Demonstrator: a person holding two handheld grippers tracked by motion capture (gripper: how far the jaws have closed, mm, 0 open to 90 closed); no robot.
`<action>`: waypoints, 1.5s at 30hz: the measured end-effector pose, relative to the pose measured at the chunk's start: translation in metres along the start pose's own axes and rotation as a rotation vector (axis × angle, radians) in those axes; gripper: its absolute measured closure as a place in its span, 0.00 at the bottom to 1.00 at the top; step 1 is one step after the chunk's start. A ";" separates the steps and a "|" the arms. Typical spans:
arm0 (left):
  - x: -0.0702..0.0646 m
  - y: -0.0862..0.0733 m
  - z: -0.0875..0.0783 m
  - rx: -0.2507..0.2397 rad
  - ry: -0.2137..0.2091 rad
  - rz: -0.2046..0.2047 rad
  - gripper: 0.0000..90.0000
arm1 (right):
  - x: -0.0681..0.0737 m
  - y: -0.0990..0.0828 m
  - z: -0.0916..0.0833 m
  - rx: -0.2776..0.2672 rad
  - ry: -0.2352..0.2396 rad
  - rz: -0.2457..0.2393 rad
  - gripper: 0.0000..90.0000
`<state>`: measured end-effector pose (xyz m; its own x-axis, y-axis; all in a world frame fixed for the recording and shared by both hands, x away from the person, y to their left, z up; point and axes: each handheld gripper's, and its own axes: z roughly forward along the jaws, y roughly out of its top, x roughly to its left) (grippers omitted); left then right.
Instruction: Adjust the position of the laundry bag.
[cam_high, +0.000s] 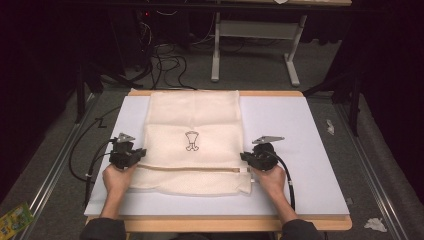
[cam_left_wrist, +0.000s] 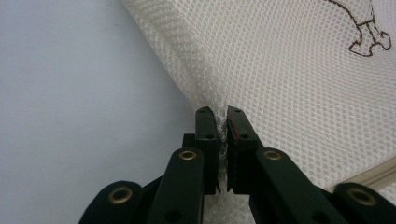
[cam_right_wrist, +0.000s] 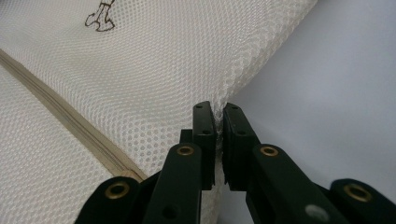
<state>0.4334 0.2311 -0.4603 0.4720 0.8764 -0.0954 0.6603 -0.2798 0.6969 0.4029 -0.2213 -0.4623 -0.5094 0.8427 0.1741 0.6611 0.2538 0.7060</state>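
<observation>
Gripping both side edges of the cream mesh zippered laundry bag lying flat on the white table board; my left gripper and right gripper are clenched on its mesh; grasp done, lifting or folding probably left.

Your left tongs and right tongs are black, and each carries a grey three-cornered plate on top. A black cable trails back from each one. Seen close, the jaws are flat black bars with small screw holes, hinged on arms set with brass-ringed rivets. You wear dark sleeves, bare from forearm to hand.
</observation>
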 end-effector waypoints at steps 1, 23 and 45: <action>-0.001 0.000 0.000 0.000 -0.004 0.002 0.95 | -0.001 0.000 -0.001 -0.002 -0.002 0.000 0.96; -0.026 0.011 0.014 -0.021 -0.058 0.006 0.95 | -0.028 -0.012 -0.021 -0.022 -0.045 0.042 0.96; -0.059 0.021 0.030 -0.034 -0.079 0.046 0.94 | -0.054 -0.028 -0.041 -0.039 -0.092 0.080 0.96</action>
<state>0.4369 0.1620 -0.4618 0.5472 0.8287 -0.1176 0.6169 -0.3044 0.7258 0.3898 -0.2934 -0.4633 -0.4020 0.9000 0.1684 0.6746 0.1668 0.7191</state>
